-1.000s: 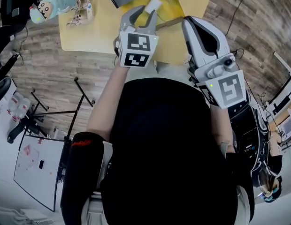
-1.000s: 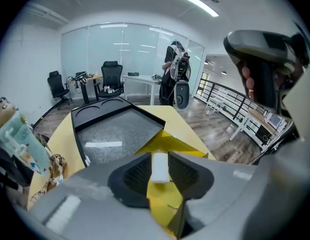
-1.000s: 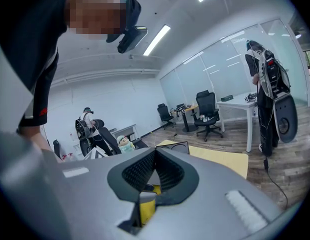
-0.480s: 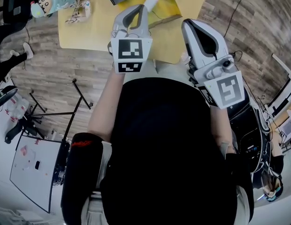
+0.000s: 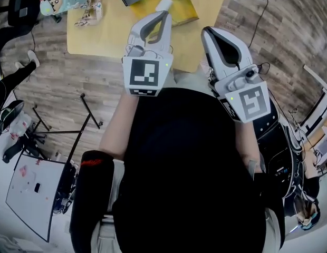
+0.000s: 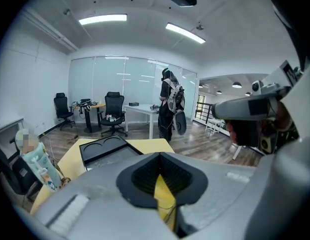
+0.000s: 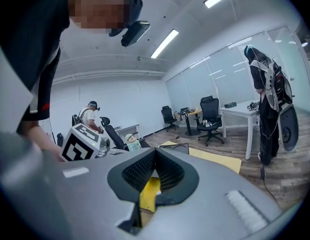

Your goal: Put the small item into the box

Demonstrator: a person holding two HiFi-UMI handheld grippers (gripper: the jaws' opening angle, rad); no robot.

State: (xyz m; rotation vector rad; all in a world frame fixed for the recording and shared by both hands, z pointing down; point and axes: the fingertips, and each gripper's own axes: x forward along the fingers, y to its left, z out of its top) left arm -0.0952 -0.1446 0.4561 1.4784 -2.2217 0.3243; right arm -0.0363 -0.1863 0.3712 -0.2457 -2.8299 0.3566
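Fingertips (image 6: 143, 176) of the left gripper (image 5: 165, 13) are pressed together. The small white item (image 5: 164, 3) shows just beyond them, over the yellow box (image 5: 184, 9). The right gripper (image 5: 207, 31) is closed and empty.

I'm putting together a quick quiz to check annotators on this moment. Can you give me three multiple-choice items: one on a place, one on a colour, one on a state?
1. Where does the plush doll lie?
A. on the table, near its left end in the head view
B. on a chair
C. on a shelf

2. What colour is the table top?
A. white
B. yellow
C. black

3. How do the jaws of the left gripper stand?
A. wide apart
B. together
C. clamped on the doll

Answers:
1. A: the head view shows the doll resting on the table top by its left edge.
2. B: the top is plainly yellow in the head view.
3. B: the left gripper view shows the two pads meeting at their tips.
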